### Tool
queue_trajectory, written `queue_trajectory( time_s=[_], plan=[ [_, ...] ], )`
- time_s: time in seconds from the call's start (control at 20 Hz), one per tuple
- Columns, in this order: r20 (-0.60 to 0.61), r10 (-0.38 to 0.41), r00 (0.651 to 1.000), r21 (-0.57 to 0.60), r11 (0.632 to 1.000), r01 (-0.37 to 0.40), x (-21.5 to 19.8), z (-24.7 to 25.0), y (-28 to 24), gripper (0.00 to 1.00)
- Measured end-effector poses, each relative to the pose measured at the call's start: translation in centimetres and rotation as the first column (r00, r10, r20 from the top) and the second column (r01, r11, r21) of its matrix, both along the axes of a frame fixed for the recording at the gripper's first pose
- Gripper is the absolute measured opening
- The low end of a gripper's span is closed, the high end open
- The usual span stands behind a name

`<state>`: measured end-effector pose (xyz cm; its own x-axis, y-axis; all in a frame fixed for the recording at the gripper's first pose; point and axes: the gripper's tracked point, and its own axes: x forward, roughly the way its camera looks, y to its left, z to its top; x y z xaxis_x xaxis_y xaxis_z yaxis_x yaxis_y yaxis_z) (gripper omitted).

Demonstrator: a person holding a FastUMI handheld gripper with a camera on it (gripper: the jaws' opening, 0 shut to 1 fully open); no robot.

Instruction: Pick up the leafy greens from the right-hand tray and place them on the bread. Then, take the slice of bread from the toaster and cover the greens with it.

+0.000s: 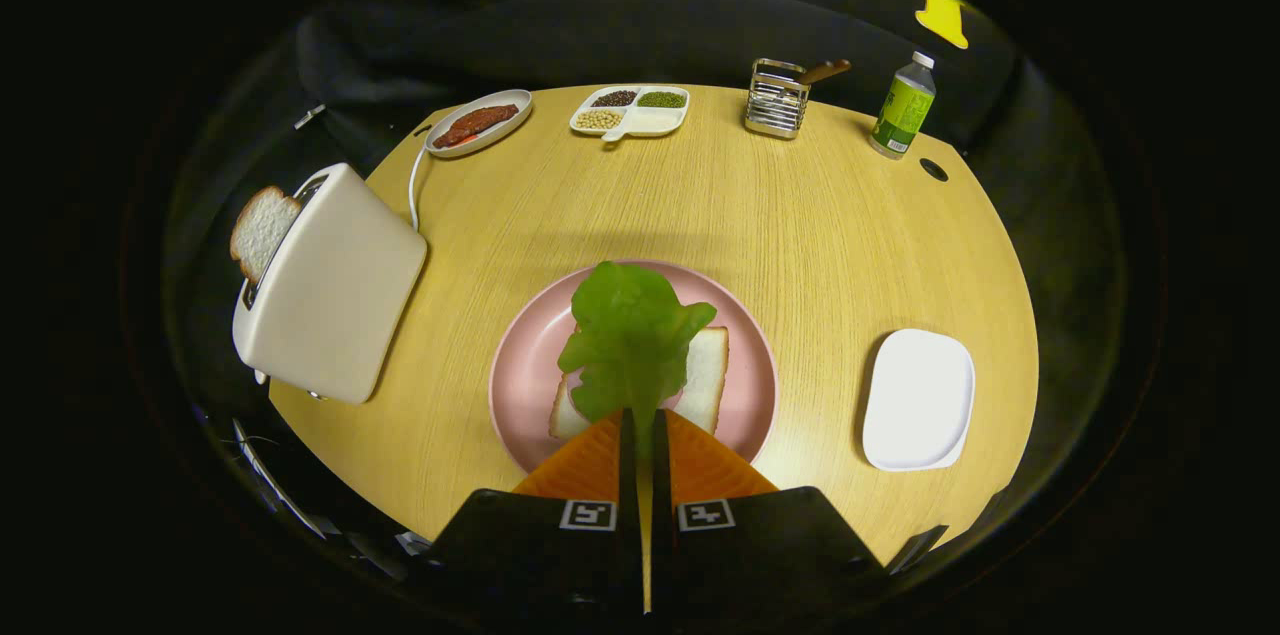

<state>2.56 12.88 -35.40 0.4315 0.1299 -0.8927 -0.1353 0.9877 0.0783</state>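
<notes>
My gripper (641,420) is shut on the stem of the leafy greens (632,335), its orange fingers (585,465) pressed close together. The green leaf hangs just ahead of the fingertips, above a slice of bread (705,375) lying on the pink plate (520,375). The leaf hides much of that bread; I cannot tell whether they touch. A white toaster (335,285) stands to the left of the plate with a second bread slice (262,230) sticking out of its slot. The white right-hand tray (918,400) lies bare to the right of the plate.
Along the far edge of the round wooden table (760,205) are a plate with reddish meat (478,123), a divided dish of beans (630,109), a metal rack (778,99) and a green bottle (903,110). The toaster's white cord (413,185) runs back from it.
</notes>
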Motion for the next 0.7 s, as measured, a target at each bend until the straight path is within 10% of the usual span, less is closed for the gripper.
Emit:
queue_trajectory(
  time_s=[0.35,0.55,0.7],
  plan=[
    [0.005,0.01,1.0,-0.006,1.0,-0.01,0.6,-0.4,0.5,0.32],
    [0.022,0.001,1.0,0.0,1.0,-0.001,1.0,-0.6,0.7,0.85],
    [0.049,-0.018,0.999,0.028,0.999,0.017,1.3,0.6,1.1,1.0]
  ],
)
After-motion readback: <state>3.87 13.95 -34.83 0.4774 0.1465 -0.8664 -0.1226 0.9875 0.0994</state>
